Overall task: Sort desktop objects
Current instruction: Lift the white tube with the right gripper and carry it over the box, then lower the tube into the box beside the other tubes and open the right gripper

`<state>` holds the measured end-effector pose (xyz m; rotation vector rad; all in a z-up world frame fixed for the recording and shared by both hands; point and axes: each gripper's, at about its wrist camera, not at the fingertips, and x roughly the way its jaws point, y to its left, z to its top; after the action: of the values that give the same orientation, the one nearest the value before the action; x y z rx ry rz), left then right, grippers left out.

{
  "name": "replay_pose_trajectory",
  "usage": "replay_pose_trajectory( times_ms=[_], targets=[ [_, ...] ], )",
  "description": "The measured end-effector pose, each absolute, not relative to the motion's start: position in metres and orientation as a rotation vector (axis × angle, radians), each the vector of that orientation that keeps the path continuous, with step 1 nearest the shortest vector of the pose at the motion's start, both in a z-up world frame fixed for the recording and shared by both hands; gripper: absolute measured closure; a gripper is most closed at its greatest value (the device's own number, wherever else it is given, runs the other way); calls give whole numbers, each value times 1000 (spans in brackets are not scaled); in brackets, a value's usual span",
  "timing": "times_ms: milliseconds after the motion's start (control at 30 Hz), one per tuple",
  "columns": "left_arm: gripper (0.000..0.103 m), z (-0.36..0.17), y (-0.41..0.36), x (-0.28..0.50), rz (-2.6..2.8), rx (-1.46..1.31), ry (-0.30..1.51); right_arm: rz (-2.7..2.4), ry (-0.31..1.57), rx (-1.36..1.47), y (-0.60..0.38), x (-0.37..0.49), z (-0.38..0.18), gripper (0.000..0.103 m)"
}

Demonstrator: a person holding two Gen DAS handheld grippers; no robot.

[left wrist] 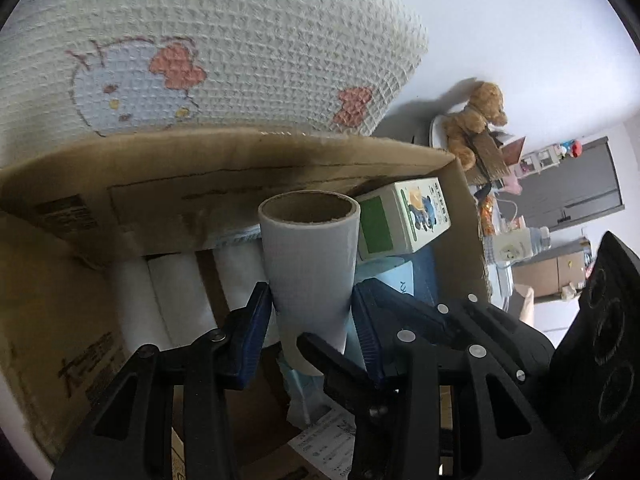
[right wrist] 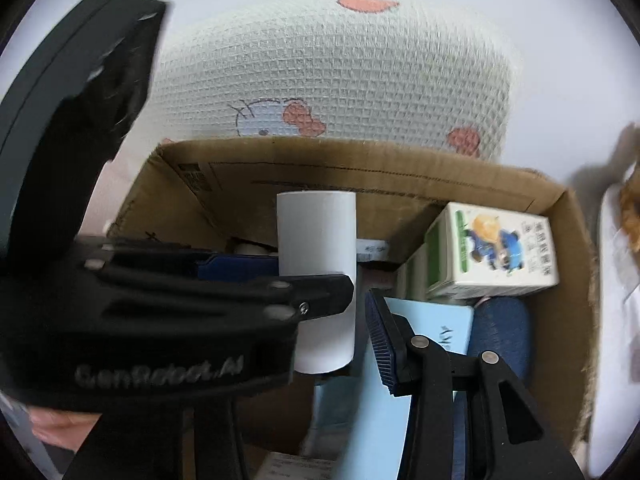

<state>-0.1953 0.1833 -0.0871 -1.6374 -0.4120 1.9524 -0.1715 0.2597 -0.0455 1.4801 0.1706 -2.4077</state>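
Note:
A white roll with a brown cardboard core stands upright over an open cardboard box. My left gripper is shut on its lower half, a blue pad pressed to each side. In the right wrist view the same roll sits between my right gripper's fingers, and the left gripper crosses in from the left, hiding my right gripper's left finger. The right blue pad stands a narrow gap off the roll, so this gripper is open. One right-gripper finger crosses the roll's lower end.
The box holds a cartoon-printed carton, white rolls, a light blue pack, a dark blue roll and printed papers. A waffle-knit cushion rises behind the box. A teddy bear sits at the right.

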Motion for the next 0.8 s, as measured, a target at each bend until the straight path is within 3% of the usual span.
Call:
replay_pose_trajectory(
  times_ms=[100,167,300,700,800],
  targets=[
    [58,-93,190,-197,1955,-1678,-394,-2384,169,1508,264,-171,-48,64],
    [58,-98,192,-199,1941,-1695,-410,-2378,135,1518,270,-169,-49,76],
    [58,-110,193,-204,1895,-1759,-474,-2368,130,1543,278,-171,-54,84],
    [58,-132,203,-206,1858,-1883,-539,-2353,226,1596,284,-165,-59,86],
    [58,-145,202,-207,1779,-1940,-635,-2336,232,1631,286,-166,-60,86]
  ],
)
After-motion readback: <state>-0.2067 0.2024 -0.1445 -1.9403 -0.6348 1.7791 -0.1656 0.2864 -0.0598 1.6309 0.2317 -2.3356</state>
